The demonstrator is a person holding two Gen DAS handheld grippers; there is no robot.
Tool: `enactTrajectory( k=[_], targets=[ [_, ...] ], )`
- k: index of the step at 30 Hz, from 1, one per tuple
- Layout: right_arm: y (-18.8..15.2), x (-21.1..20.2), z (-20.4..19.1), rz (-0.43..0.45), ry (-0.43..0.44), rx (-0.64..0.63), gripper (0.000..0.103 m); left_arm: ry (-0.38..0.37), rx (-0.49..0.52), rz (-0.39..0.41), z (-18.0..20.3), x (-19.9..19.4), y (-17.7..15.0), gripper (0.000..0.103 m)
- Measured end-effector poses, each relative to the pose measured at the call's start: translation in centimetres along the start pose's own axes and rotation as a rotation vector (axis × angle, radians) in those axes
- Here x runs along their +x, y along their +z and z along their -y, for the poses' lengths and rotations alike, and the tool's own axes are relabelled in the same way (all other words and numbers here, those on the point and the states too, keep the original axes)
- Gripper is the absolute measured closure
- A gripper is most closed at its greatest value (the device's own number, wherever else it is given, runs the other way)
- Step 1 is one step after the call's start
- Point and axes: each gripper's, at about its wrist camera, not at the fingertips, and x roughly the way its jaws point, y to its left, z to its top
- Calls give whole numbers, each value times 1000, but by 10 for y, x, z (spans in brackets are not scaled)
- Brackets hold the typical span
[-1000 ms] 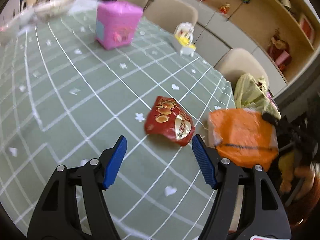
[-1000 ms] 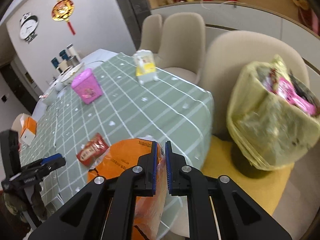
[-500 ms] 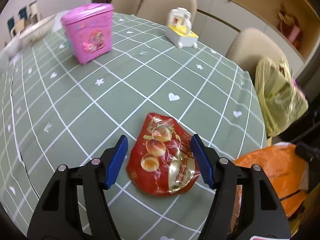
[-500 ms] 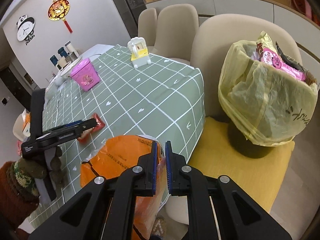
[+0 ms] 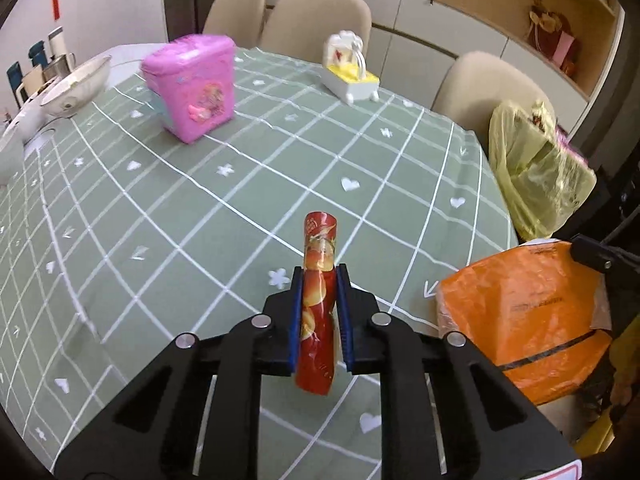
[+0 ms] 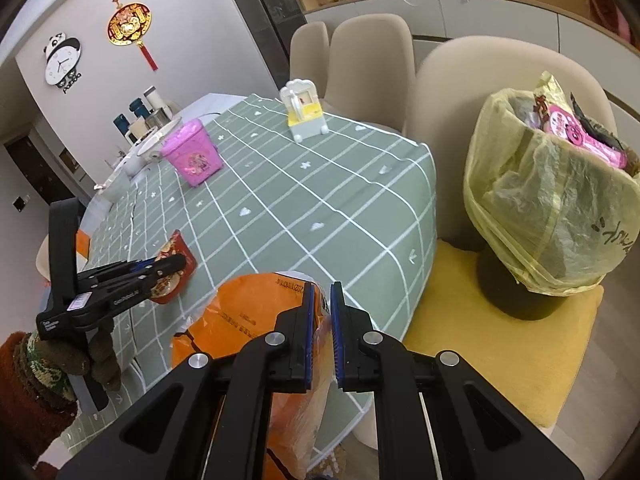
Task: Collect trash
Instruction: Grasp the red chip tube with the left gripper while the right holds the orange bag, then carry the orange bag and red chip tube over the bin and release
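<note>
A red snack packet (image 5: 320,236) stands on edge between the blue pads of my left gripper (image 5: 319,274), just above the green checked tablecloth (image 5: 200,200). The jaws are closing and the pads press the packet's sides. From the right wrist view, the left gripper (image 6: 176,262) holds that red packet (image 6: 176,246) near the table's near edge. My right gripper (image 6: 322,294) is shut on the top of an orange plastic bag (image 6: 248,316), which hangs beside the table edge. The orange bag (image 5: 528,320) shows at lower right in the left wrist view.
A bin lined with a yellow bag (image 6: 552,216), with wrappers in it, sits on a yellow-cushioned chair (image 6: 480,344) right of the table. On the table stand a pink box (image 5: 192,88), a white and yellow toy (image 5: 350,70) and bowls (image 5: 76,84). Beige chairs (image 5: 316,20) line the far side.
The left gripper came over the flat red packet, then closed on it and squeezed it upright between the pads. The right gripper stayed shut on the orange bag and shifted slightly toward the bin.
</note>
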Motion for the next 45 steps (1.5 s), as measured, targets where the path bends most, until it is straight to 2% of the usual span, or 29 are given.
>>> enactTrajectory(
  k=[11, 18, 22, 26, 32, 35, 38, 45],
  targets=[
    [31, -40, -16, 124, 9, -51, 94, -40, -13, 124, 5, -67, 24, 88],
    [65, -92, 6, 258, -38, -66, 94, -126, 33, 233, 47, -105, 66, 88],
    [89, -131, 43, 348, -80, -51, 94, -178, 64, 273, 83, -111, 91, 88],
    [110, -161, 89, 416, -147, -29, 93, -246, 105, 293, 135, -102, 123, 88],
    [144, -193, 189, 499, -267, 65, 94, -326, 145, 285, 209, -71, 162, 88],
    [153, -187, 240, 493, -280, 139, 93, -346, 172, 257, 248, -46, 178, 88],
    [157, -156, 281, 440, -270, 174, 93, -362, 183, 218, 275, -22, 190, 88],
    [144, -63, 330, 268, -192, 219, 93, -443, 200, 119, 333, 32, 211, 88]
  ],
)
